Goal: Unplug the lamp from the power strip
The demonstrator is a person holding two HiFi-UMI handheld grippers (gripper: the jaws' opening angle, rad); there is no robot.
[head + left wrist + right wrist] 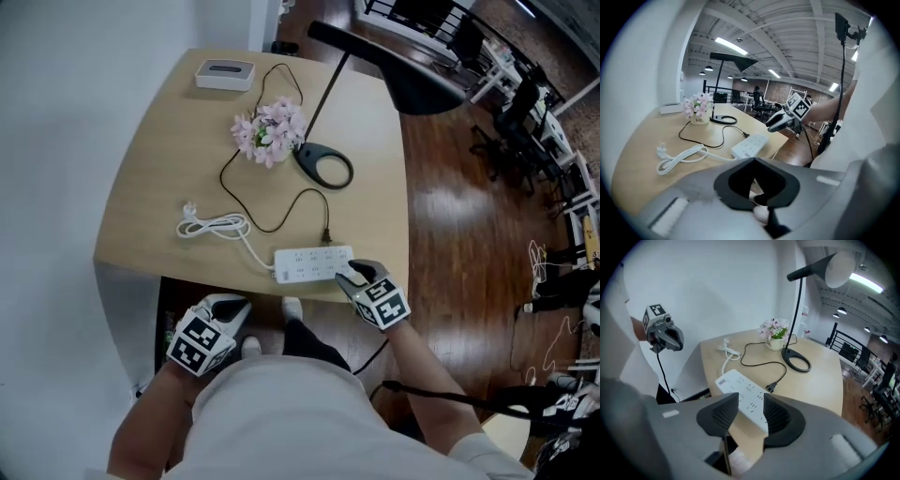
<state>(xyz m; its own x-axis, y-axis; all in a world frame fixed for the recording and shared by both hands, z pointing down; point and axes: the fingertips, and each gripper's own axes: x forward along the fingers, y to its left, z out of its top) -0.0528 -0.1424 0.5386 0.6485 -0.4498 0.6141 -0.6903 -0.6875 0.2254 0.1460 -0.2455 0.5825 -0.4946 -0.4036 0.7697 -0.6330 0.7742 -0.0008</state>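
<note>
A white power strip point(312, 263) lies at the table's near edge. The black lamp cord runs from the ring-shaped lamp base point(323, 166) to a black plug point(772, 388) resting against the strip's far edge; I cannot tell whether it is seated. My right gripper point(352, 274) is open at the strip's right end, and in the right gripper view its pads point(726, 414) stand apart over the strip point(740, 390) without pressing it. My left gripper point(228, 307) hangs below the table's near edge, its pads together and holding nothing.
A pot of pink flowers point(272, 131) and a white box point(225, 74) stand at the back of the wooden table point(159, 178). The strip's own white cable point(214, 225) lies coiled at the left. The lamp head point(412, 80) overhangs the right edge. Dark floor lies beyond.
</note>
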